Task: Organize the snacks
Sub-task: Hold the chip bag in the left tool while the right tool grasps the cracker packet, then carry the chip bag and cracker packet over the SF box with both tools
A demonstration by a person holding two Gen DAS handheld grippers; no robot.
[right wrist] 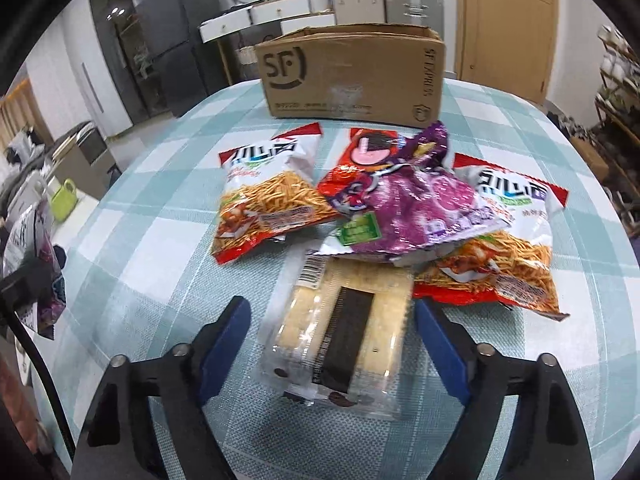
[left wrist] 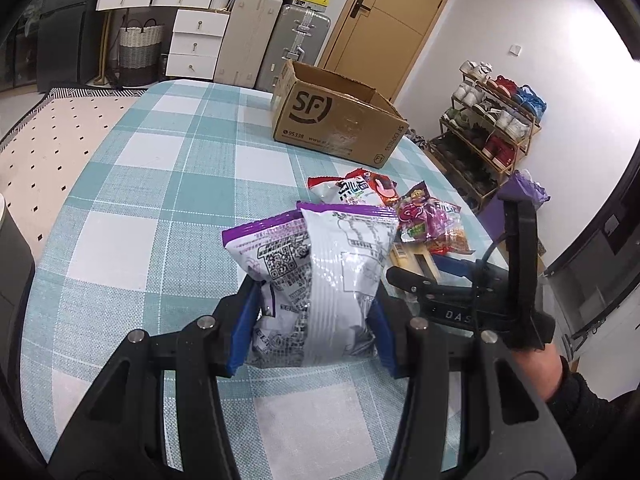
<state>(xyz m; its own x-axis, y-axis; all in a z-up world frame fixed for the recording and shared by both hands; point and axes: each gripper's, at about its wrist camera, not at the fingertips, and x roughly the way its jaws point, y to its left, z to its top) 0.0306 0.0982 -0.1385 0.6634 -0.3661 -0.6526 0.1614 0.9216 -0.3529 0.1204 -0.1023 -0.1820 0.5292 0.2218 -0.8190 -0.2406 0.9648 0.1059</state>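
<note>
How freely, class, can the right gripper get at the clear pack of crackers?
Probably yes: the right gripper is open astride the cracker pack, nothing between; only the purple bag overlaps its far end.

I am looking across a room where white walls (left wrist: pixel 500 20) are framing a wooden door (left wrist: pixel 384 20), suitcases (left wrist: pixel 276 40) are standing beside white drawers (left wrist: pixel 196 40), and a shoe rack (left wrist: pixel 492 120) is lining the wall.

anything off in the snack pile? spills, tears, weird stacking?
No spills or tears visible. The purple snack bag lies slantwise across the red packet and one noodle bag, and overlaps the far end of the clear cracker pack. The cardboard box sits upright and open-topped.
</note>
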